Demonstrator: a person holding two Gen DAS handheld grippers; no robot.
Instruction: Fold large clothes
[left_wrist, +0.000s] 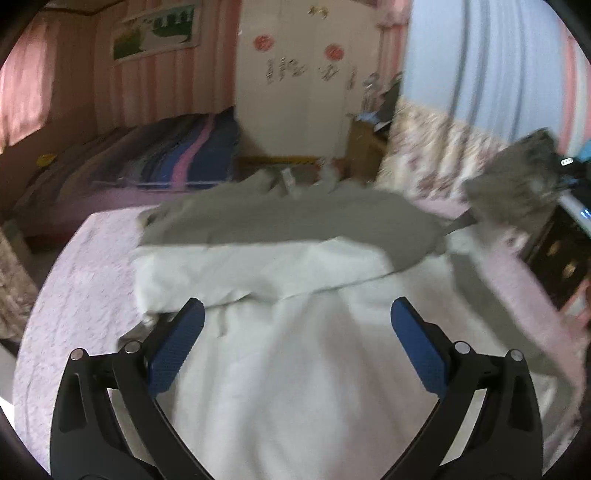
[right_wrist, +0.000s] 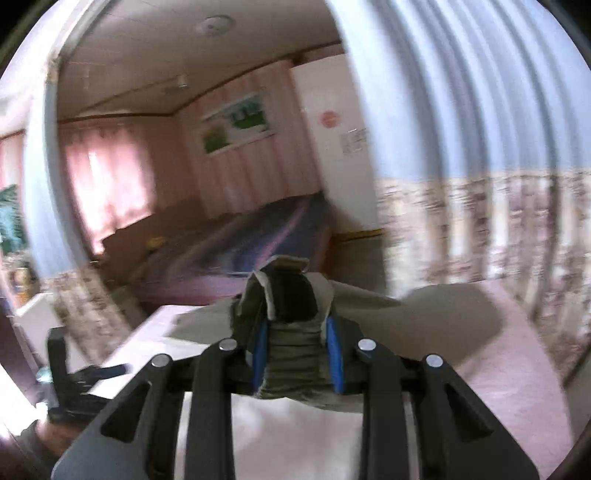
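Observation:
A large garment lies spread over the pink bedspread (left_wrist: 81, 295). Its grey outer side (left_wrist: 277, 218) is at the far end and its white inner side (left_wrist: 295, 369) is nearer me. My left gripper (left_wrist: 298, 310) hovers open above the white part, with nothing between its blue pads (left_wrist: 177, 343). At the right of the left wrist view, a grey corner of the garment (left_wrist: 517, 181) is lifted off the bed. In the right wrist view, my right gripper (right_wrist: 295, 332) is shut on that bunched grey fabric (right_wrist: 291, 365), which fills the gap between the pads and sticks out past the tips.
A second bed with a striped blue and pink cover (left_wrist: 177, 155) stands beyond the near one. A white door with stickers (left_wrist: 295, 92) and a wooden nightstand (left_wrist: 365, 147) are at the back. Blue and floral curtains (left_wrist: 480, 74) hang at the right, above a dark cabinet (left_wrist: 554, 258).

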